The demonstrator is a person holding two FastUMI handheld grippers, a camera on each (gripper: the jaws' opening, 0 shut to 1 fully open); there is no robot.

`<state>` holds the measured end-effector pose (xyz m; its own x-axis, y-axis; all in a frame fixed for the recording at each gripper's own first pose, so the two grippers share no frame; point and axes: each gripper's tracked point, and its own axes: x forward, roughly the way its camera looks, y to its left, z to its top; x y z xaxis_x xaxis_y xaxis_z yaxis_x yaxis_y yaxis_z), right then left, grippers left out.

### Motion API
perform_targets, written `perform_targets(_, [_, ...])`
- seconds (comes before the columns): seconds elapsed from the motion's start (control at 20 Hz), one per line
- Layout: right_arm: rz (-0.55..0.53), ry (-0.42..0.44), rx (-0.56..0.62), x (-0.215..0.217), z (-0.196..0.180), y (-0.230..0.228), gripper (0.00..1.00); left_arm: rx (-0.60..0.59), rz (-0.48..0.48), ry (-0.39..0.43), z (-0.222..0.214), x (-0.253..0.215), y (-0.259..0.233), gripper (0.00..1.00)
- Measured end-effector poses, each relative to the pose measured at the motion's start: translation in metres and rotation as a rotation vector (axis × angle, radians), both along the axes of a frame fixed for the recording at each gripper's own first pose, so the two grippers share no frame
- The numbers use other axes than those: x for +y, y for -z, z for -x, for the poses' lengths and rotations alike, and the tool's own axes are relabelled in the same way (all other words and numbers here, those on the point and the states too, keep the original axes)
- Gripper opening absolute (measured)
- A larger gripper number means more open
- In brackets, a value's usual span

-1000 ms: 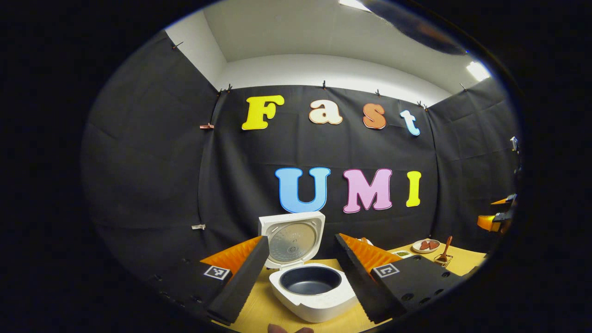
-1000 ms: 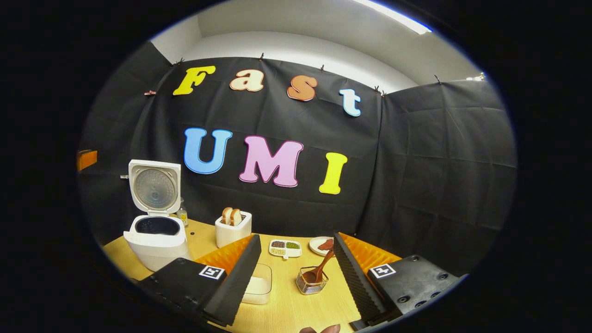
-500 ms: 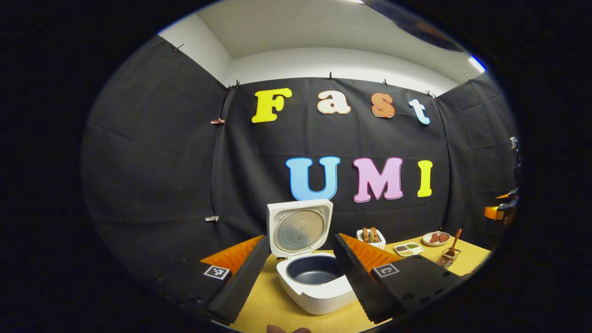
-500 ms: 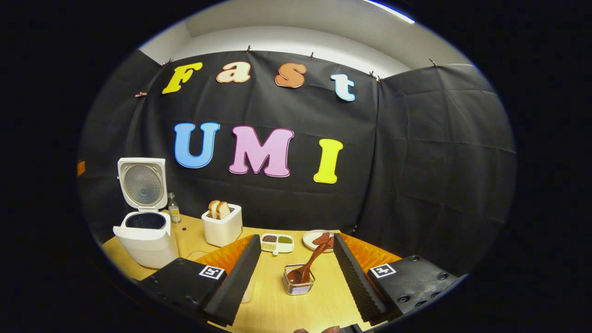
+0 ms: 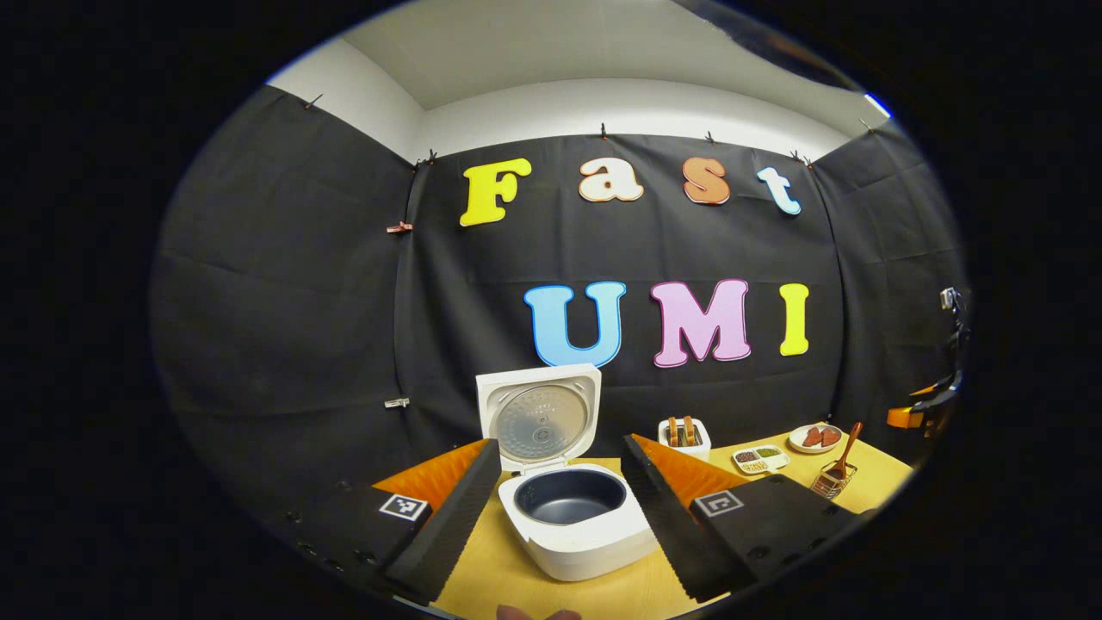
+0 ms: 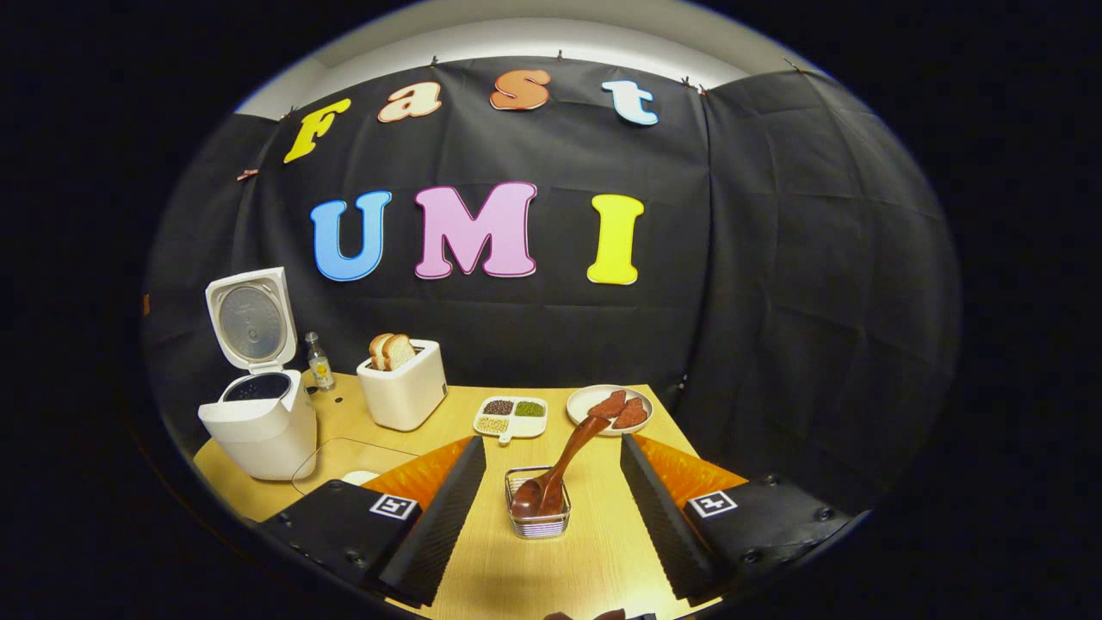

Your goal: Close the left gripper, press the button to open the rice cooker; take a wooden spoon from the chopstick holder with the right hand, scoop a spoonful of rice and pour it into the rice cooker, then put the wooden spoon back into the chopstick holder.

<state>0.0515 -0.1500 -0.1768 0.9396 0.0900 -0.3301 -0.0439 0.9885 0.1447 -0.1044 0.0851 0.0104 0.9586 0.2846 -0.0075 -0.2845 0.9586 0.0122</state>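
Right gripper (image 6: 551, 508) has its jaws spread wide and holds nothing, and the wooden spoon (image 6: 564, 465) sits dead ahead between the two fingers. Its bowl is down in the wire chopstick holder (image 6: 538, 515), which stands just beyond the fingertips, centred in the gap. The handle leans up and away, tipping toward the right finger, so the long axis runs forward-right from the jaws. This hand is plainly the nearer one.

Left gripper (image 5: 560, 525) is released too, jaws apart, with the rice cooker (image 5: 572, 525) standing between and just past its fingers, lid up and the dark pot bare. So the button step looks done.

Next call, I'd say: ease forward and close across that slanted handle above the holder's rim.

Everything rests on a pale wooden table (image 6: 594, 551). Beyond the right jaws, a toaster (image 6: 403, 392), a divided dish (image 6: 510, 415) and a plate (image 6: 603, 405), black cloth wall behind.
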Motion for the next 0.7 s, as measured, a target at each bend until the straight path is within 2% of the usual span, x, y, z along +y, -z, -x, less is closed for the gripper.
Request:
perform_targets(0.3, [-0.063,-0.03,0.099,-0.007,-0.033,0.06,0.97,0.025,-0.004,-0.031,-0.007,-0.025,-0.001,0.96])
perform_targets(0.55, [-0.094,-0.09,0.18,0.002,-0.067,0.105,0.96,0.042,-0.024,-0.071,-0.003,-0.035,-0.006,0.96])
perform_targets(0.7, [-0.156,-0.124,0.239,0.015,-0.087,0.131,0.81,0.055,-0.034,-0.103,0.003,-0.039,-0.009,0.96])
